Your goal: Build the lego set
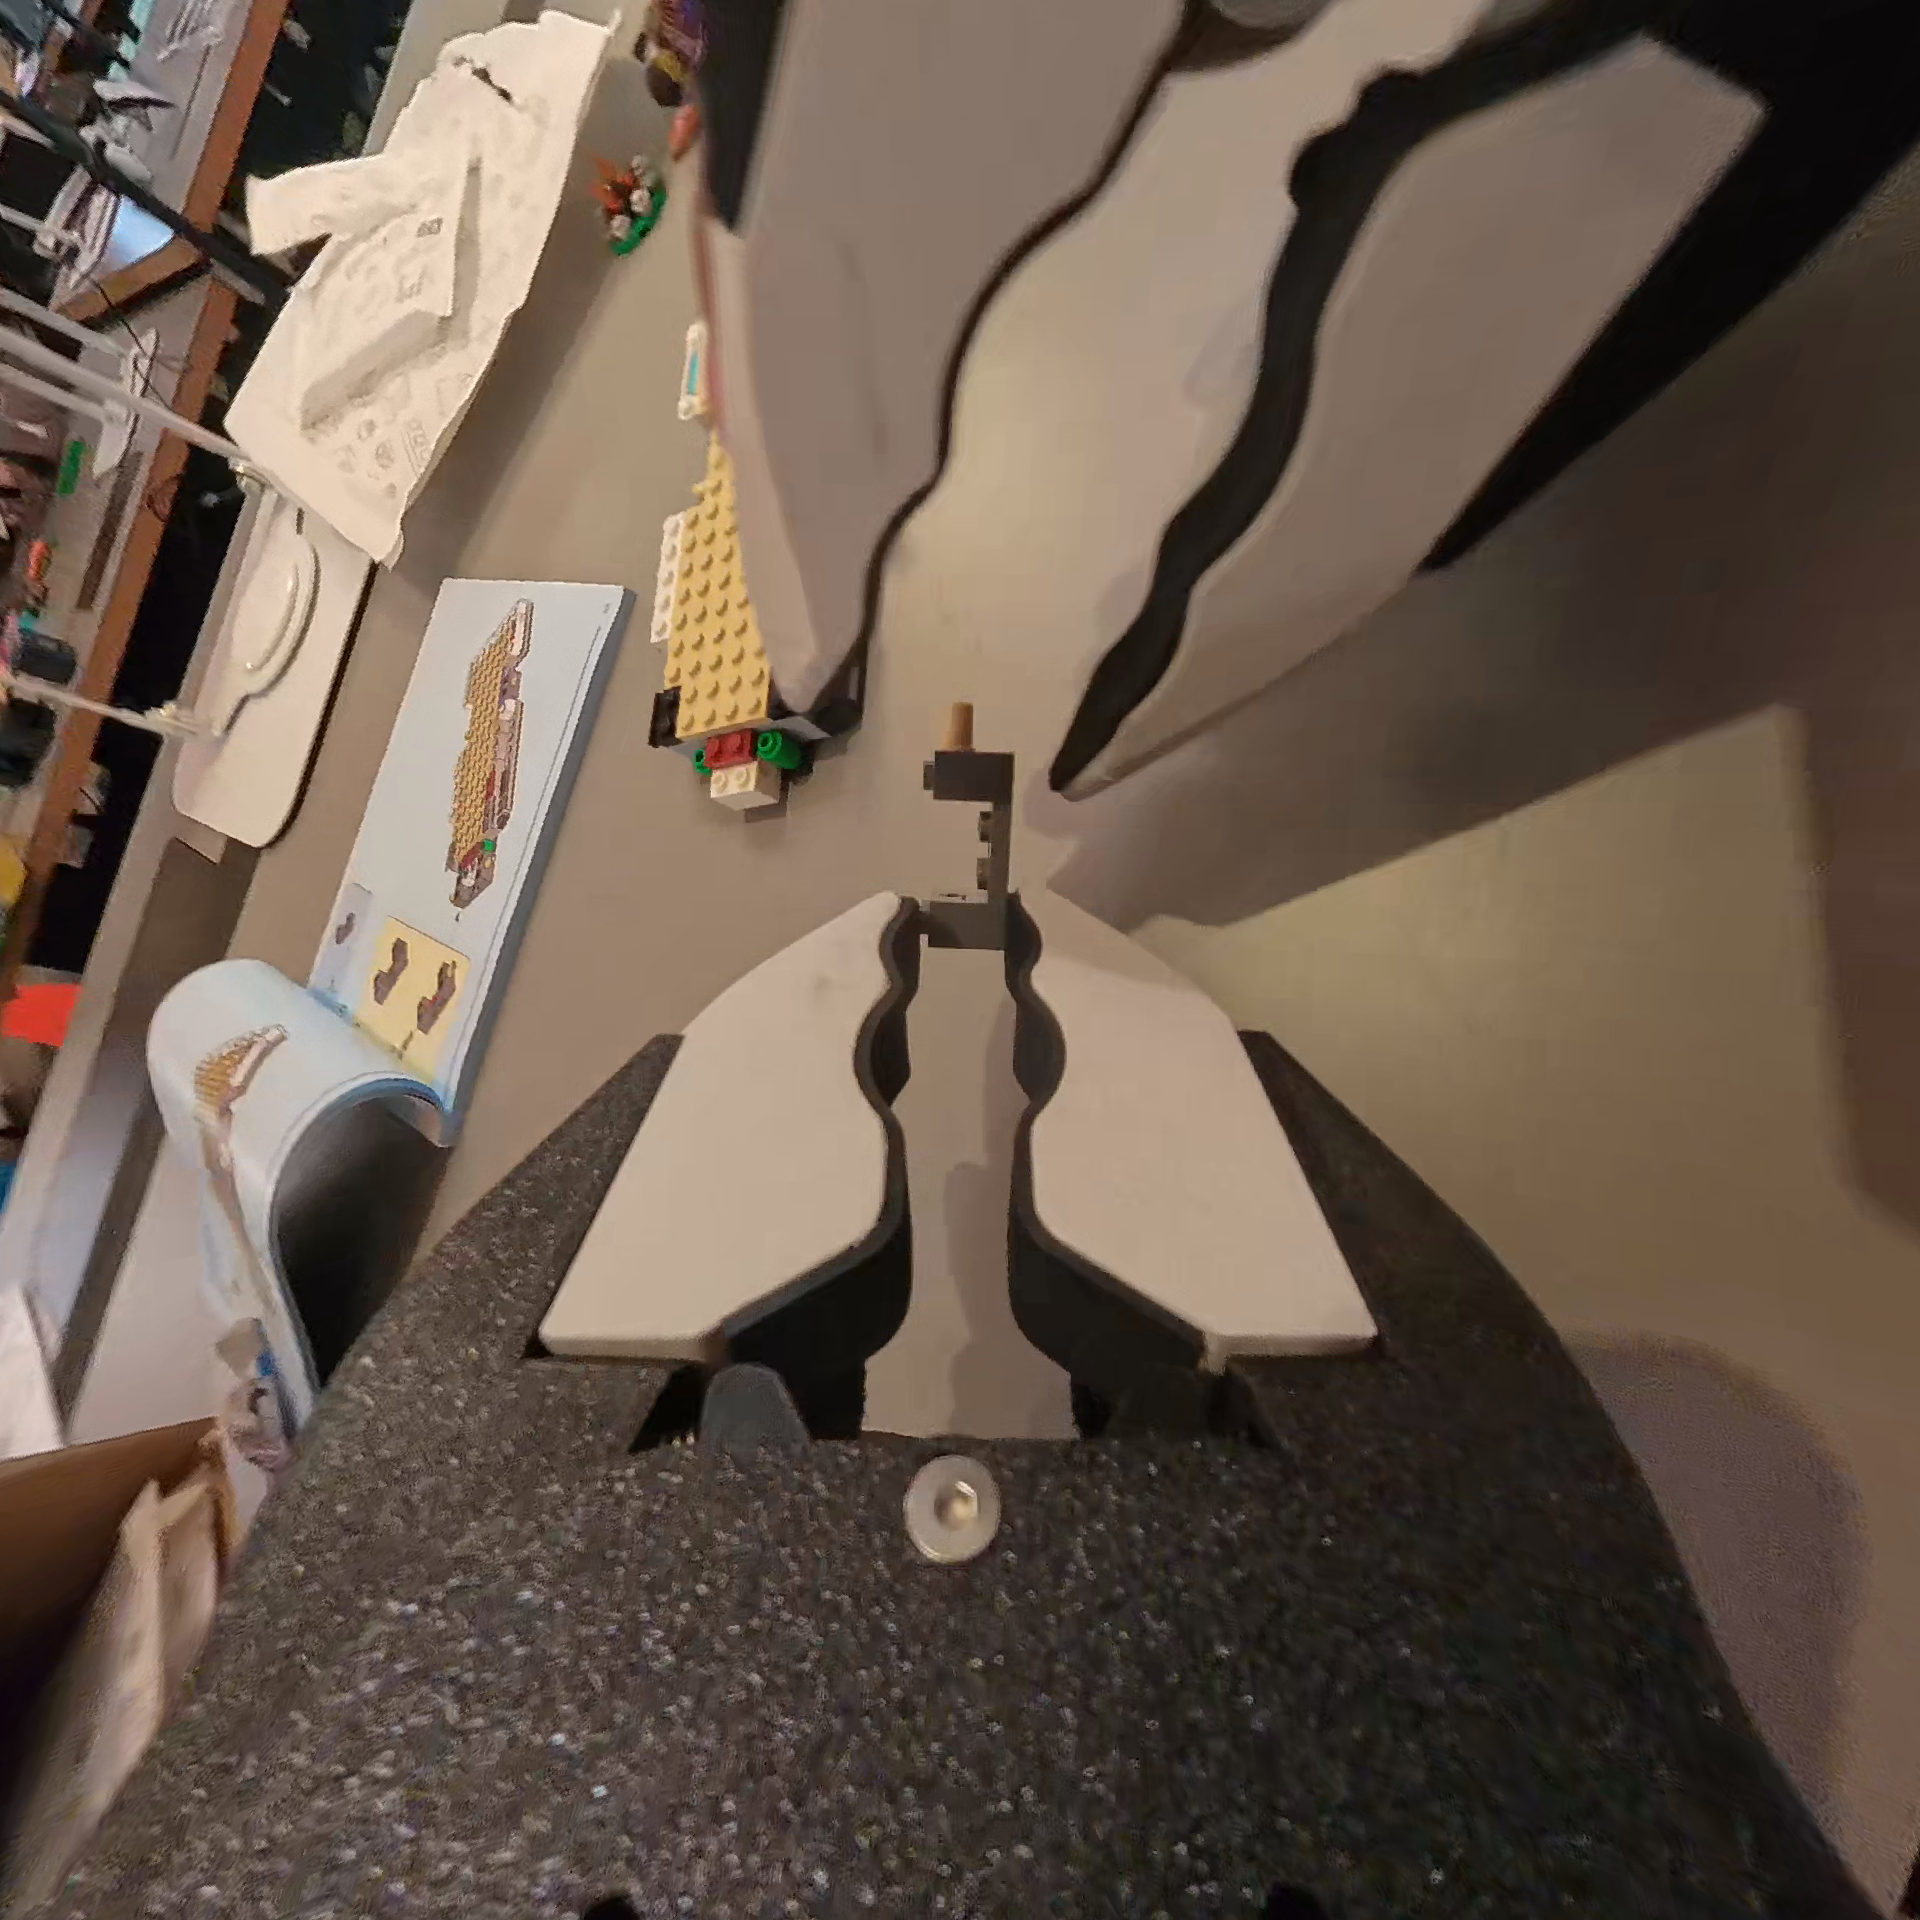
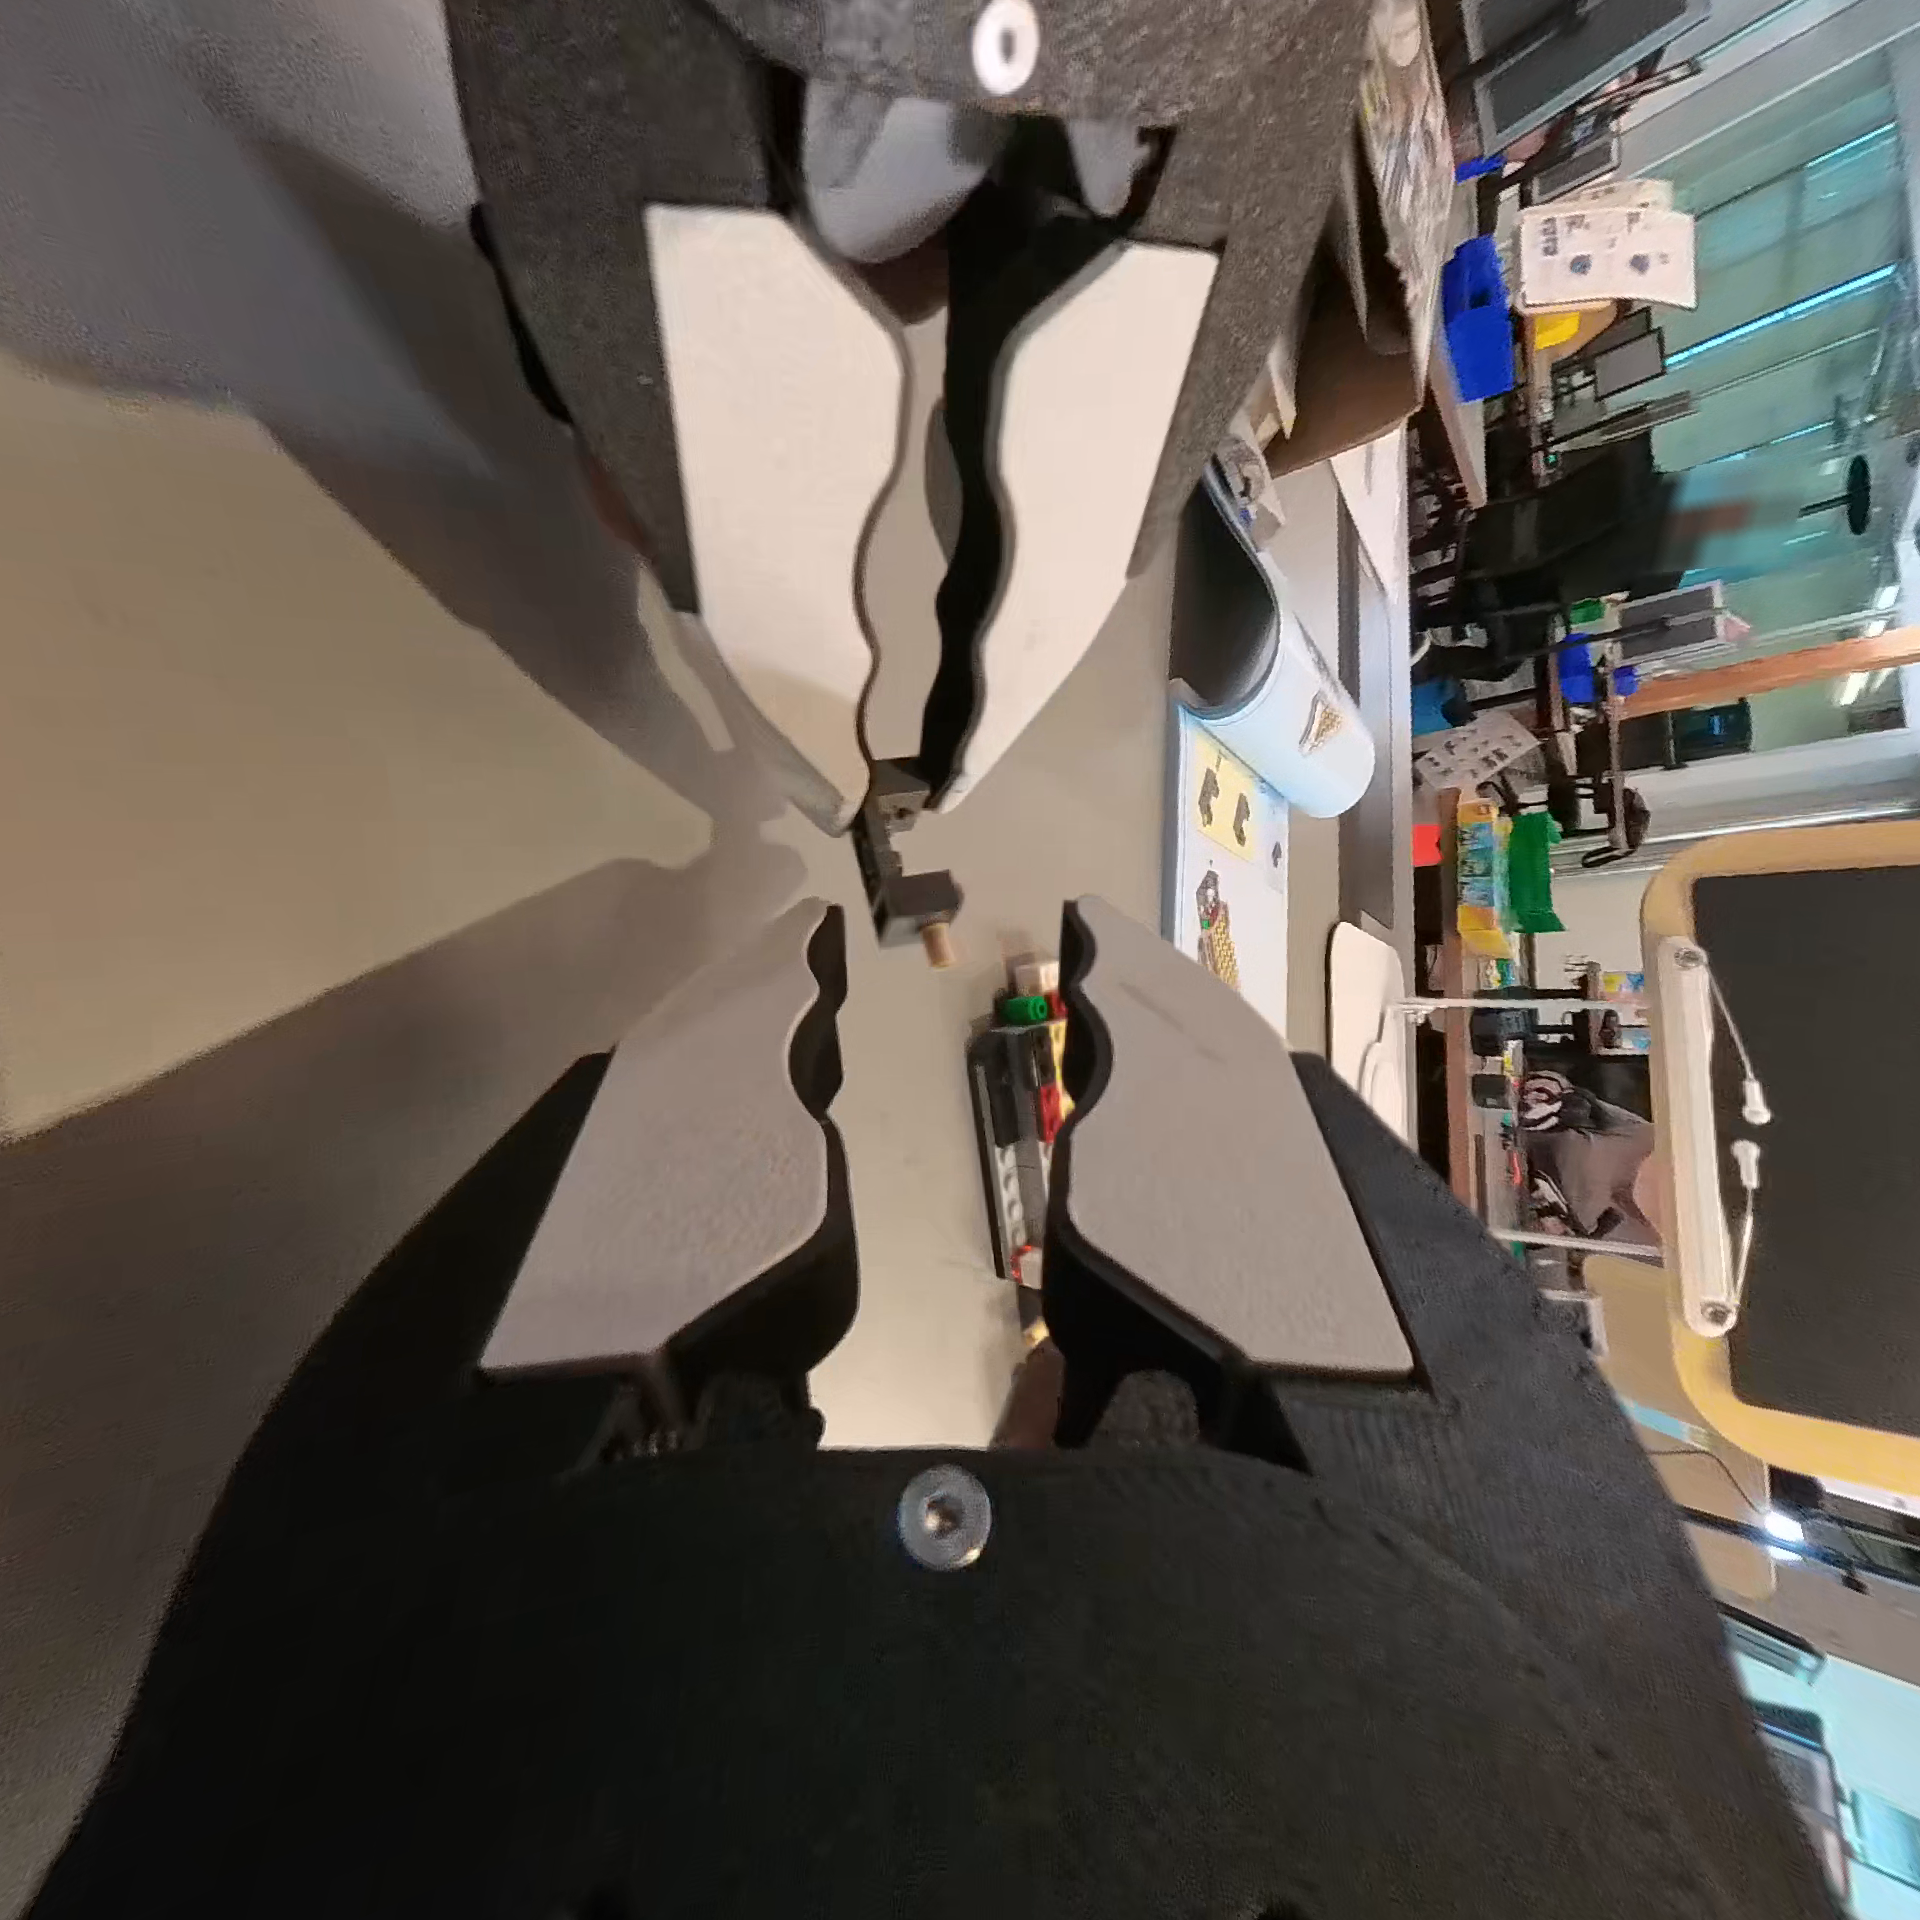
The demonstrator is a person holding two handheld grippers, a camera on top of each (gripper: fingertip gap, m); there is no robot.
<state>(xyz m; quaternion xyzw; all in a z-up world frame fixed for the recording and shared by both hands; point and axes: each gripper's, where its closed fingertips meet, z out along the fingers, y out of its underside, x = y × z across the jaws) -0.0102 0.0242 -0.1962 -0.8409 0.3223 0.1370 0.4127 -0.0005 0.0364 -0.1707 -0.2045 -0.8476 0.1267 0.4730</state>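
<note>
My left gripper point(image 1: 961, 914) is shut on the near end of a dark grey stepped brick assembly point(image 1: 982, 821) and holds it above the grey table point(image 1: 582, 831). A tan peg point(image 1: 958, 722) sticks out of the assembly's far end. My right gripper point(image 2: 951, 920) is open and faces the left one point(image 2: 899, 795). The assembly's free end point(image 2: 909, 899) and peg point(image 2: 940, 948) lie just ahead of its spread fingertips, untouched. In the left wrist view the right gripper point(image 1: 940, 740) reaches in from the top. A tan-plated brick model point(image 1: 717, 623) lies on the table beside it point(image 2: 1023, 1081).
An open blue instruction booklet point(image 1: 488, 810) lies left of the model. Crumpled white paper point(image 1: 416, 291), a white pad point(image 1: 270, 665) and a small flower brick piece point(image 1: 629, 203) lie farther off. A cardboard box point(image 1: 62, 1538) is at the near left. A chair point(image 2: 1818, 1143) stands beyond the table. The grippers are tip to tip, or close to it.
</note>
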